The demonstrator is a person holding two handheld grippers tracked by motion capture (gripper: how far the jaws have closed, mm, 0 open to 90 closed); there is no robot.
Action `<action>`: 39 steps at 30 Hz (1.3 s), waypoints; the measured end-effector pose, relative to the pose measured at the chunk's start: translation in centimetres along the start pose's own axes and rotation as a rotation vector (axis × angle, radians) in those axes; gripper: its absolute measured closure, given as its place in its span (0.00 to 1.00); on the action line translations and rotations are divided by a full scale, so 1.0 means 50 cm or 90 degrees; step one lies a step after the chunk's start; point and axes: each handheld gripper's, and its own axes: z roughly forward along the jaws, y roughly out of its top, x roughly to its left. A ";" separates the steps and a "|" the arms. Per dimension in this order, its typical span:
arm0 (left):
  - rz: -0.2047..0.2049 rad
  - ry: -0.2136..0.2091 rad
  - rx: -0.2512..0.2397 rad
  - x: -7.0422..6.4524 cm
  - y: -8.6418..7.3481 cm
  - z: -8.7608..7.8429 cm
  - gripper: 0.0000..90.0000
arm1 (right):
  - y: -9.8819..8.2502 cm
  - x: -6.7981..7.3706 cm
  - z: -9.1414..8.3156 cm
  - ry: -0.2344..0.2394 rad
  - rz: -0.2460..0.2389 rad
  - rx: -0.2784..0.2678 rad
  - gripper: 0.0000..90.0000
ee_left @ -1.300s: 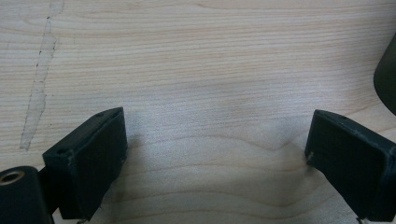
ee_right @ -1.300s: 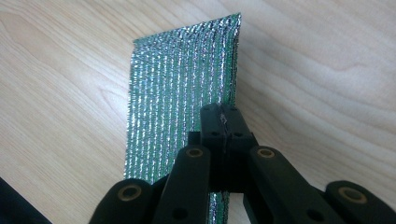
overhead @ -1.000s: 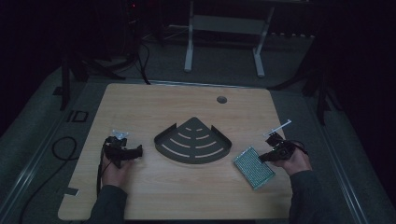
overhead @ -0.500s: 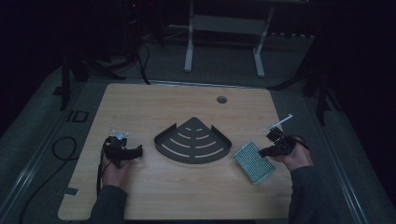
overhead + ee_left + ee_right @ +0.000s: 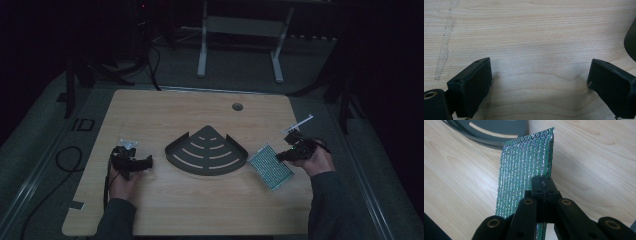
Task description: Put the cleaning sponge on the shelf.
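1. The light wooden table (image 5: pixel 165 112) occupies the centre of the high view; its surround is dark.
2. A dark grey, fan-shaped metal tray with curved slots (image 5: pixel 207 151) lies flat at the centre of the table.
3. The left gripper (image 5: pixel 145 162) sits at the lower left of the high view, held by the left hand (image 5: pixel 122 182), with its jaws pointing toward the tray.
4. In the left gripper view, the two black jaws stand wide apart at the lower left and lower right of the frame, with bare wood grain between them. Nothing is held.
5. A dark curved edge of the tray (image 5: pixel 631 40) enters at the right edge of that view.
6. The right gripper (image 5: pixel 280 157) sits at the centre right of the high view, held by the right hand (image 5: pixel 315 161).
7. In the right gripper view, the jaws of the right gripper (image 5: pixel 544 183) are closed together on the near edge of a flat, rectangular, green-and-silver ribbed foil pouch (image 5: pixel 524 167).
8. The pouch (image 5: pixel 270 166) is just right of the tray, near it; whether they touch cannot be determined.
9. In the right gripper view, the pouch stands tilted on edge, with its far end toward the tray rim (image 5: pixel 499 143) at the top of the frame.
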 end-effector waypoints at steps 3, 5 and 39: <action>0.000 0.000 0.000 0.000 0.000 0.000 0.07 | 0.006 0.001 -0.003 -0.001 -0.001 -0.003 1.00; 0.000 0.000 0.000 0.000 0.000 0.000 0.07 | 0.010 0.002 -0.004 -0.002 -0.002 -0.005 1.00; 0.001 0.000 0.001 0.000 0.000 0.000 0.07 | 0.086 0.024 -0.014 -0.003 -0.034 -0.023 1.00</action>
